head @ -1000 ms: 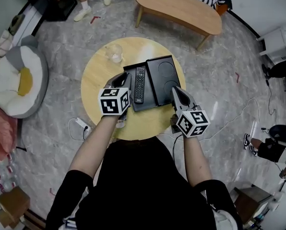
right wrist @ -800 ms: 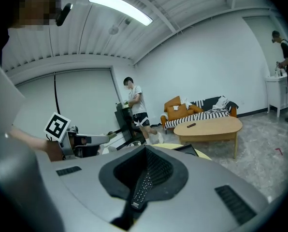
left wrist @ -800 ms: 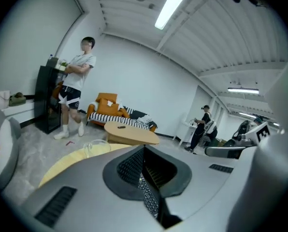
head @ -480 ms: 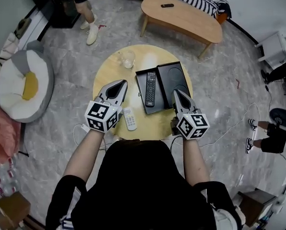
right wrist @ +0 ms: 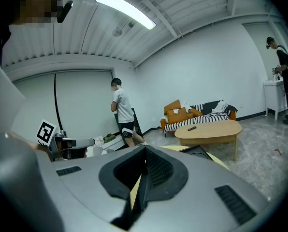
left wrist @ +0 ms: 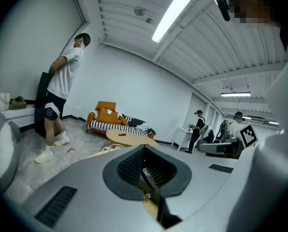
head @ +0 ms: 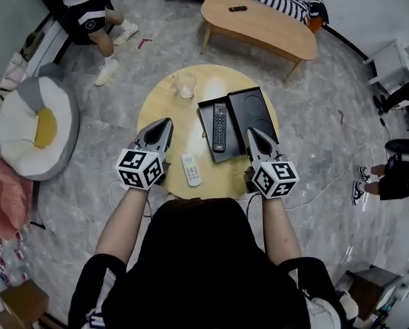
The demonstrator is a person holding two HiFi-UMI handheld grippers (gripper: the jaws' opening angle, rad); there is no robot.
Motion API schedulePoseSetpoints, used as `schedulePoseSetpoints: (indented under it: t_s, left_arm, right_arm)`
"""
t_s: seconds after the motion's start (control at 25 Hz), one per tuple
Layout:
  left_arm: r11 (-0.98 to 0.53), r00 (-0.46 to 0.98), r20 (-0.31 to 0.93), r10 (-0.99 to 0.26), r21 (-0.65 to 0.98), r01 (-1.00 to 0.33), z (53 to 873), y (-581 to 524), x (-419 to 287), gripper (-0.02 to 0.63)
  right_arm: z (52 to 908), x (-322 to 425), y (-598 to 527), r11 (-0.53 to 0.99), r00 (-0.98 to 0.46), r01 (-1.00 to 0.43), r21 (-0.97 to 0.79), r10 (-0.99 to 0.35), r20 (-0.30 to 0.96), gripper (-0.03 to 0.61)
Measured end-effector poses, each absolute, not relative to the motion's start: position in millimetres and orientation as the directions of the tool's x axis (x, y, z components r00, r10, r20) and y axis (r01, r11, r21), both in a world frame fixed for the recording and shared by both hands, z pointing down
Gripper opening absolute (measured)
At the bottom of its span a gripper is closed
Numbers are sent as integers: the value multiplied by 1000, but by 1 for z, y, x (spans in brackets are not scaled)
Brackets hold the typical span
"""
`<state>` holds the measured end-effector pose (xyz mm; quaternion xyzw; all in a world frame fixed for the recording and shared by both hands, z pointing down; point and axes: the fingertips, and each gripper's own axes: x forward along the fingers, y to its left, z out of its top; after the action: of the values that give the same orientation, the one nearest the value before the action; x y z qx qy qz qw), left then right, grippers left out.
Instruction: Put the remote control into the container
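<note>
Remote control [head: 219, 127]: lies in the black container [head: 206, 125] on the tabletop [head: 191, 139] | left gripper [head: 165, 123], right gripper [head: 250, 131]: both clenched, empty | step: placing looks done | next: probably pull back, or open for the white remote [head: 191, 169]

On the round light wooden table [head: 187, 129], the black rectangular plastic container [head: 205, 123] is placed just right of centre, with the long black remote control [head: 219, 127] laid inside it and the black square lid [head: 254, 115] set just beside it at 3 o'clock. The clear glass cup [head: 185, 84] is stood at 11 o'clock, and the small white remote control [head: 191, 169] is laid at 7 o'clock, apart from the container.
</note>
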<state>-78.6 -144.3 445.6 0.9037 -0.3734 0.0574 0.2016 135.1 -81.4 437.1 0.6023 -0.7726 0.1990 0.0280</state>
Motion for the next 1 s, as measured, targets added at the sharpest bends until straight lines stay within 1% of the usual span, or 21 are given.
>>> schedulePoseSetpoints:
  t_s: [0.2, 0.48, 0.68, 0.92, 0.96, 1.0]
  left_arm:
    - [-621, 701, 247, -670, 332, -710, 446, -143, -88, 8]
    - [-627, 712, 265, -650, 342, -700, 455, -131, -107, 8]
    - [-644, 724, 291, -626, 332, -690, 465, -119, -131, 8]
    - [-682, 744, 332, -580, 303, -666, 482, -103, -157, 8]
    - [-683, 747, 339, -572, 306, -663, 486, -101, -159, 8]
    - [-685, 750, 344, -565, 311, -659, 489, -99, -162, 8]
  right_arm:
    - [438, 124, -83, 209, -286, -940, -269, -912, 293, 9]
    - [447, 84, -72, 238, -315, -937, -256, -891, 326, 9]
    - [473, 38, -58, 266, -322, -945, -189, -854, 408, 10]
    - [516, -4, -38, 247, -307, -951, -184, -811, 499, 12]
    - [523, -9, -35, 246, -305, -952, -180, -799, 518, 18]
    - [531, -14, -32, 246, -303, -953, -177, -786, 539, 37]
